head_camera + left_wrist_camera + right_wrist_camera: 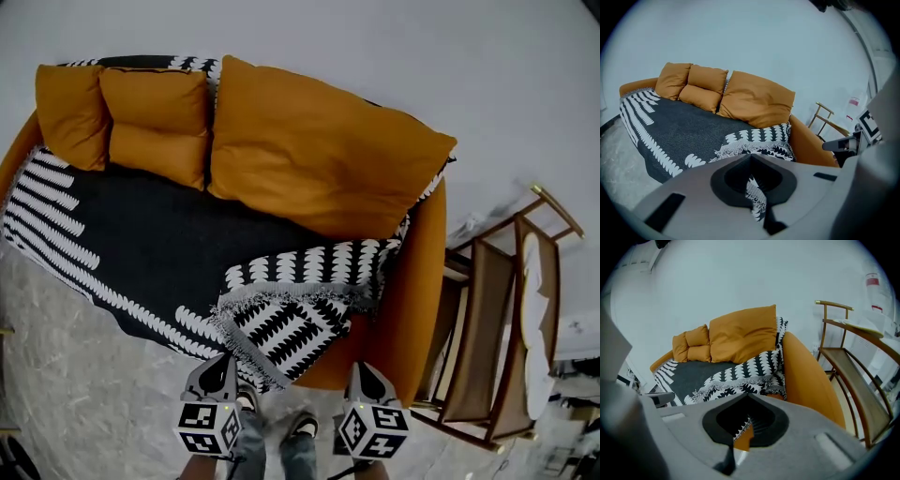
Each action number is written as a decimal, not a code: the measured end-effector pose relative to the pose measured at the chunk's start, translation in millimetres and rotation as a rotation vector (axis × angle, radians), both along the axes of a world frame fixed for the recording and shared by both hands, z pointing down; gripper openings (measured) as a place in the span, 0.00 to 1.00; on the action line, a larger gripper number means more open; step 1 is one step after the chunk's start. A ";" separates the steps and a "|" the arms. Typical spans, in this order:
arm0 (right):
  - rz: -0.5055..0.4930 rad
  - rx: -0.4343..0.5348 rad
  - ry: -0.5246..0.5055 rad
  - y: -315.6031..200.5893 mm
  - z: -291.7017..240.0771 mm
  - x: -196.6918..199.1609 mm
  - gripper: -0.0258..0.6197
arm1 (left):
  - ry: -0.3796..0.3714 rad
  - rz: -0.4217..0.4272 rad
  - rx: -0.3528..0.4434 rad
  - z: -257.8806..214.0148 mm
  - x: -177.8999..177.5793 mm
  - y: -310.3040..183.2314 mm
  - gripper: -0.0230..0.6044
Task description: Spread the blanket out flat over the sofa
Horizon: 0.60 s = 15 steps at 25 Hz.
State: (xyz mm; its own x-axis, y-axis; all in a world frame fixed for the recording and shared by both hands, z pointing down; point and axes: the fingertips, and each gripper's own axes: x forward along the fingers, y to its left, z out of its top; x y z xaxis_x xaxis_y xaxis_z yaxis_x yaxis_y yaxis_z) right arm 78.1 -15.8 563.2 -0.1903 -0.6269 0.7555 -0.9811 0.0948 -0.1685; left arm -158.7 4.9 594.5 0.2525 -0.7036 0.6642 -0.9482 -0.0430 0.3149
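A black-and-white patterned blanket (141,234) covers the seat of an orange sofa (417,281). Its left edge hangs over the sofa's left side. Its front right corner (291,323) is folded back on itself, fringe showing, and droops over the sofa front. My left gripper (225,359) is low in the head view, just below that drooping corner, with its jaws shut. My right gripper (362,368) is beside it before the sofa's orange front, also shut. In the gripper views the left gripper (751,157) and right gripper (749,397) point at the folded corner, and I see no cloth pinched at the tips.
Three orange cushions (319,150) lean along the sofa back. A wooden chair (506,337) stands close to the sofa's right arm. Pale stone-look floor (84,384) lies in front, where a person's feet (302,427) show between the grippers.
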 end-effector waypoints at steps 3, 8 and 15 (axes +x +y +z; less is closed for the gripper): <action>0.007 0.001 -0.003 -3.3 0.2 -1.5 0.05 | -0.001 0.008 0.005 0.6 -2.4 -3.9 0.04; 0.012 -0.001 -0.006 -5.7 0.1 -4.4 0.05 | -0.009 0.013 0.007 1.6 -10.0 -9.8 0.04; 0.034 -0.005 -0.019 -11.4 -1.8 -9.3 0.05 | -0.018 0.034 0.010 -3.7 -20.3 -22.4 0.04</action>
State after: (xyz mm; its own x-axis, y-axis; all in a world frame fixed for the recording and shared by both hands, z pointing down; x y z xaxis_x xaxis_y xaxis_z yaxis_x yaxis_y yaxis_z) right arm 68.9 -27.2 561.4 -0.1830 -0.6291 0.7554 -0.9805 0.0604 -0.1872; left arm -178.9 -17.5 590.8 0.2646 -0.7017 0.6615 -0.9516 -0.0788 0.2971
